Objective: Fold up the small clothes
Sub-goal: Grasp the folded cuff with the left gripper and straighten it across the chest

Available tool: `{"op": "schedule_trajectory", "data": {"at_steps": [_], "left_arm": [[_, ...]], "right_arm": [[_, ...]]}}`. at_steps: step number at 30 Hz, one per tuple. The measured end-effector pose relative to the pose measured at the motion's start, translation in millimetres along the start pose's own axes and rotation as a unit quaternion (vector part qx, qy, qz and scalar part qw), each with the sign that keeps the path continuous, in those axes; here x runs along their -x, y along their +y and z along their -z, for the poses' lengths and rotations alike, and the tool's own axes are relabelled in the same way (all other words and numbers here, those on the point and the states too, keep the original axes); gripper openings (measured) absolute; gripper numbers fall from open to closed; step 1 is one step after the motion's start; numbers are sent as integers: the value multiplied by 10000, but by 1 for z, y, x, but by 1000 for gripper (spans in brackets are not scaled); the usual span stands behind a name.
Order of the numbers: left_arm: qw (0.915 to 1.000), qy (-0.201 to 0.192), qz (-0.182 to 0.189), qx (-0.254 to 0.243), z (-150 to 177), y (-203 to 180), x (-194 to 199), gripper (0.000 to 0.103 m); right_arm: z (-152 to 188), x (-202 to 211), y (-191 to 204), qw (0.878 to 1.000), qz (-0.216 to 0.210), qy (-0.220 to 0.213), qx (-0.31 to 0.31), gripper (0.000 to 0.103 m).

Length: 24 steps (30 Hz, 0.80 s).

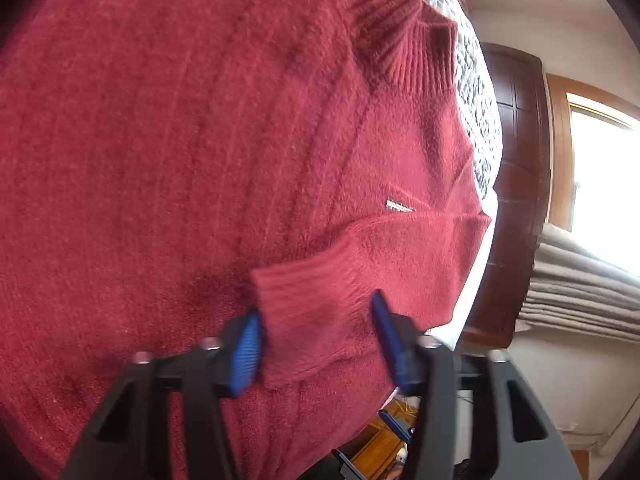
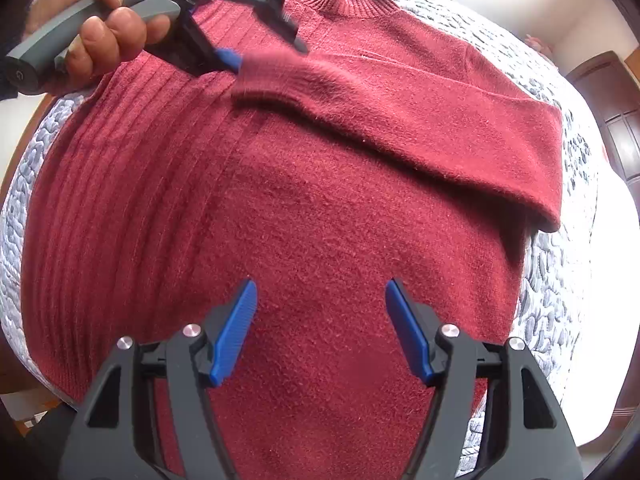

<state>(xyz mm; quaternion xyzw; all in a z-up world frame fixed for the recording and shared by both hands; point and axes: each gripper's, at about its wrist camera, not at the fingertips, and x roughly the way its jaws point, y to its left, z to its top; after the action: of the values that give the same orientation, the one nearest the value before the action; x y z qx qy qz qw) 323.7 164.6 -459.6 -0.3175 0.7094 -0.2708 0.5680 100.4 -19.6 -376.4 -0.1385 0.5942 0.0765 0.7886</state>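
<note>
Sweater (image 2: 320, 208), dark red and knitted, is lying spread flat across a grey-and-white quilted bedcover (image 2: 560, 280), its ribbed collar (image 2: 352, 0) pointing away from the right wrist camera. One sleeve (image 2: 400, 112) is lying folded across the chest, its ribbed cuff (image 2: 264, 76) resting on the sweater's vertically ribbed panel. The left gripper (image 1: 316, 336) is hovering right at this cuff (image 1: 316, 300), its blue-padded fingers (image 1: 244, 356) standing wide apart on either side of the cuff's end; whether the pads are touching the knit cannot be told, but they are not pinching it. From the right wrist view, a hand (image 2: 108, 28) is gripping the grey handle of that left gripper (image 2: 256, 52), whose blue pad is sitting just beside the cuff. The right gripper (image 2: 320, 328) is hanging over the lower body of the sweater, its jaws spread wide and holding nothing. A small metallic label (image 1: 400, 205) is showing on the chest near the folded sleeve. Beyond the bed's edge, a dark wooden door (image 1: 516, 184) and a bright window (image 1: 604, 176) are standing in the background.
</note>
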Motion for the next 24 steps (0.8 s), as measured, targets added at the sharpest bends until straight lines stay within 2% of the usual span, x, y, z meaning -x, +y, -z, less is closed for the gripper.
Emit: {"op": "schedule_trajectory", "data": {"at_steps": [1, 4, 7, 10, 16, 19, 22, 24], "left_arm": [[10000, 40, -37, -32, 1, 0, -2, 18], [9996, 7, -133, -264, -1, -8, -5, 11], [9981, -37, -123, -595, -7, -26, 6, 10], [9942, -79, -229, -1051, -13, -47, 30, 10], [9801, -580, -451, -1843, -32, -66, 99, 10], [9788, -653, -717, -1802, -36, -45, 118, 10], [9841, -709, -803, -1414, -37, -7, 124, 10], [9886, -708, -725, -1112, -37, 17, 123, 10]], "right_arm": [[1, 0, 3, 10000, 4, 10, 31, 67], [4, 1, 7, 10000, 26, 33, 88, 67], [4, 1, 7, 10000, 1, 56, 36, 67], [4, 0, 11, 10000, -20, 42, 62, 67], [-3, 1, 13, 10000, -55, -51, 64, 67], [-2, 0, 14, 10000, -60, -27, 67, 67], [-2, -3, 11, 9999, -56, 13, 94, 67], [-1, -4, 10, 9999, -37, 51, 113, 67]]}}
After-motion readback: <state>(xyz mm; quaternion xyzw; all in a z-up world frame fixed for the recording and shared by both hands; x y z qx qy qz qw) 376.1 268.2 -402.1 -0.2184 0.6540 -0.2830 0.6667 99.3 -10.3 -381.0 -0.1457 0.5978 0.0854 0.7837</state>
